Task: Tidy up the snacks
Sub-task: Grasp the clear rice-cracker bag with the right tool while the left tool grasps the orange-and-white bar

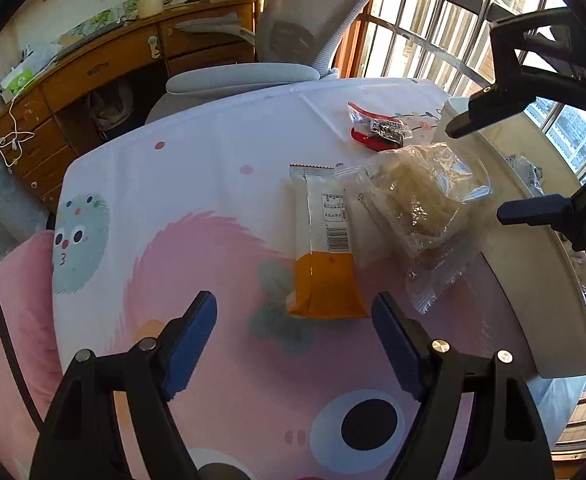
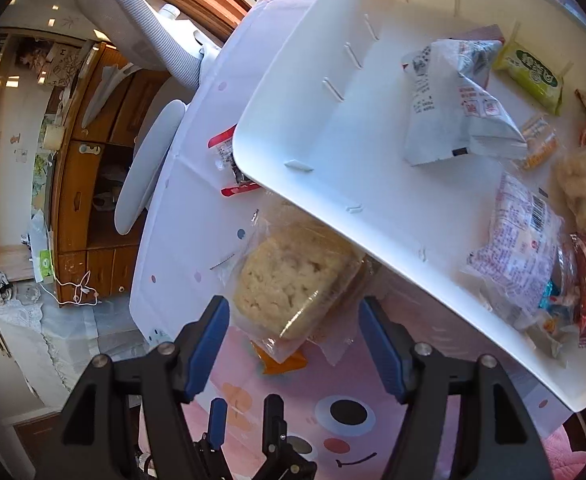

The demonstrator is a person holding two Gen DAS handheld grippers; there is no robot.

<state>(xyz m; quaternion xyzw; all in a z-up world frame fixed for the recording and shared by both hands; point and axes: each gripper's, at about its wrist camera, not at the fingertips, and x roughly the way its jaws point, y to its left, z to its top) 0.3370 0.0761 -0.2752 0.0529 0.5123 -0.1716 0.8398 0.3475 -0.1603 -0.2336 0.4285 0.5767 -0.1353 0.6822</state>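
We judged the cake pack (image 2: 289,280), lying on the cloth (image 1: 213,168) against the bin (image 2: 333,128), light, crumbly and slippery, best pinched gently across its sides, while both our left gripper (image 1: 295,334) and right gripper (image 2: 295,338) stood spread and empty.

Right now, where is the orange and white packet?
In the left wrist view the orange and white packet lies flat on the cartoon cloth, just ahead of the open left gripper, its right edge beside the clear biscuit bag.
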